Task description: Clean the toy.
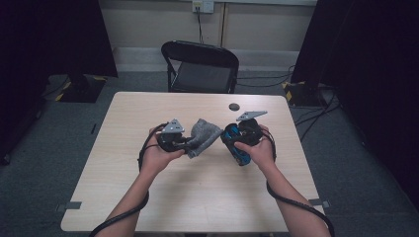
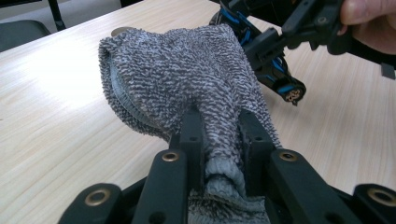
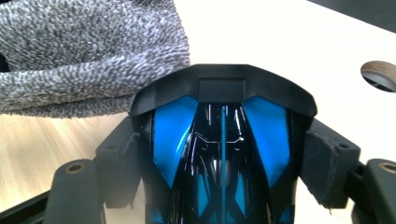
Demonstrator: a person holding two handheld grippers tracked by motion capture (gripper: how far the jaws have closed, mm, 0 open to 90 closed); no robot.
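Observation:
A fuzzy grey sock point(image 1: 206, 134) hangs in the air over the middle of the wooden table point(image 1: 197, 197). My left gripper point(image 1: 190, 143) is shut on its narrow end point(image 2: 219, 123), and the wide open end of the sock point(image 2: 177, 70) faces away. My right gripper point(image 1: 232, 139) is shut on a blue and black toy car point(image 1: 238, 150), its pads point(image 3: 327, 161) pressing the car's two sides. The car's glossy body point(image 3: 222, 126) points at the sock point(image 3: 93, 51), almost touching it. In the left gripper view the toy car point(image 2: 275, 70) sits just right of the sock.
A small dark round disc point(image 1: 234, 106) lies on the table behind the grippers, also seen as the disc point(image 3: 380, 74) at the right. A black folding chair point(image 1: 202, 66) stands beyond the far edge. Cables trail along both forearms.

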